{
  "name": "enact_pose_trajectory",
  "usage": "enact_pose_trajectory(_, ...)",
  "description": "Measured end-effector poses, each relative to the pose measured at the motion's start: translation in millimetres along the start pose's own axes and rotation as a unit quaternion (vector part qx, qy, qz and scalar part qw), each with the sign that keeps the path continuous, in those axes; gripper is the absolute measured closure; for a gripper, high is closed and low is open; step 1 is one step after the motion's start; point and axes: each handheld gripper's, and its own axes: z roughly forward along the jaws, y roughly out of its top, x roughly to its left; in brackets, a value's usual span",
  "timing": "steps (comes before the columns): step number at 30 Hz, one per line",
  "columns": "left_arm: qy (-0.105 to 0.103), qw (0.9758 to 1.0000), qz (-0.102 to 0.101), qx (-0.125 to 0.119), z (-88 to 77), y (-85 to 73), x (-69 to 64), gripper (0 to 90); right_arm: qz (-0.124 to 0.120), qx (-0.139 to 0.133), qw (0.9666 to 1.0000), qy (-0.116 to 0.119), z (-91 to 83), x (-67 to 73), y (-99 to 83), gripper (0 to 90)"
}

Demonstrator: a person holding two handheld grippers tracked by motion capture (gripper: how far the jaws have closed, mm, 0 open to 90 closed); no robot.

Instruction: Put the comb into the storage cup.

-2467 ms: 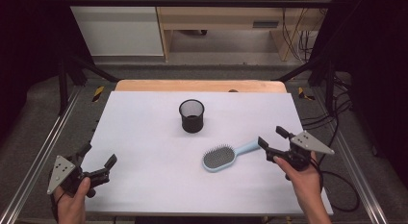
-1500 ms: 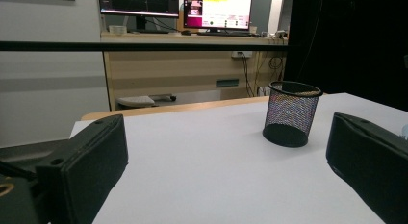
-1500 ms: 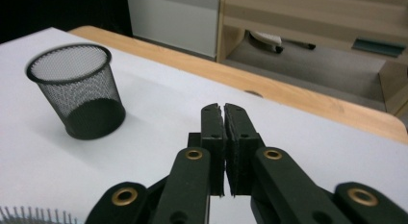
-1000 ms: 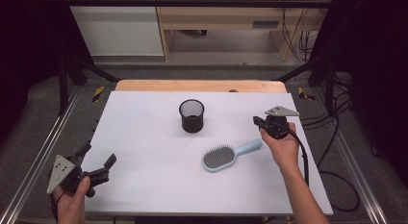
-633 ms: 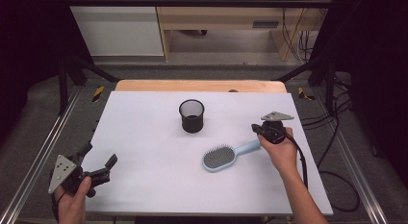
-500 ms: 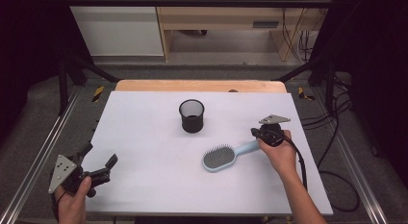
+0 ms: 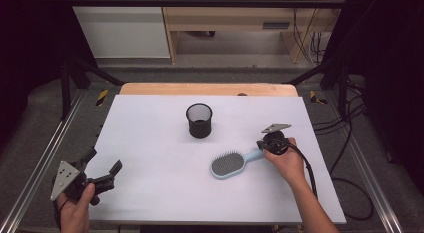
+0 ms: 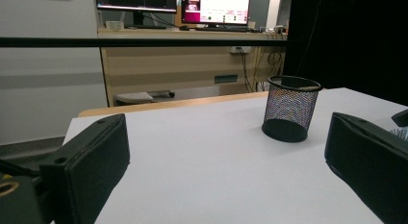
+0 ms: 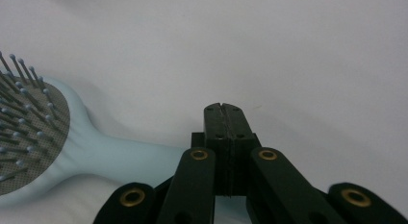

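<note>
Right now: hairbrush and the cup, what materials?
Hairbrush: looks like smooth, matte pale blue plastic, with a grey pad of ball-tipped pins, probably plastic too. Cup: black wire mesh, likely painted metal; the left gripper view shows light through its wall.

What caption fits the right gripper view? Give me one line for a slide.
Right gripper, jaws shut and empty, poised over the handle of the light blue hairbrush lying bristles-up on the white table.
</note>
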Motion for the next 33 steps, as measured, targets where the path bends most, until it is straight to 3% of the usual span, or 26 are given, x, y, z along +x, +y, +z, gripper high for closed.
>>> enact_pose_trajectory(8, -0.003, 1.0, 0.002, 0.003, 1.4, -0.7, 0.0, 2.1, 0.001, 0.017, 0.9998, 0.012, 1.2, -3.4, -0.3, 90.0)
enact_pose_trajectory(13, 0.0, 1.0, -0.001, 0.002, 0.1, -0.7, 2.4, 2.2, -0.037, 0.056, 0.9976, 0.015, 0.8, 4.9, -5.0, 90.0)
enact_pose_trajectory(19, -0.001, 1.0, -0.001, 0.005, 0.9, -1.1, 2.3, 2.2, -0.042, 0.069, 0.9962, 0.032, -12.5, 13.8, -13.8, 90.0)
enact_pose_trajectory(27, 0.0, 1.0, -0.003, 0.007, 0.6, -2.0, 2.2, 2.2, -0.047, 0.072, 0.9948, 0.054, -29.7, 21.6, -31.4, 90.0)
enact_pose_trajectory(33, 0.003, 1.0, 0.001, 0.009, 0.4, -1.9, 1.9, 2.2, -0.056, 0.066, 0.9936, 0.073, -42.5, 35.2, -48.0, 90.0)
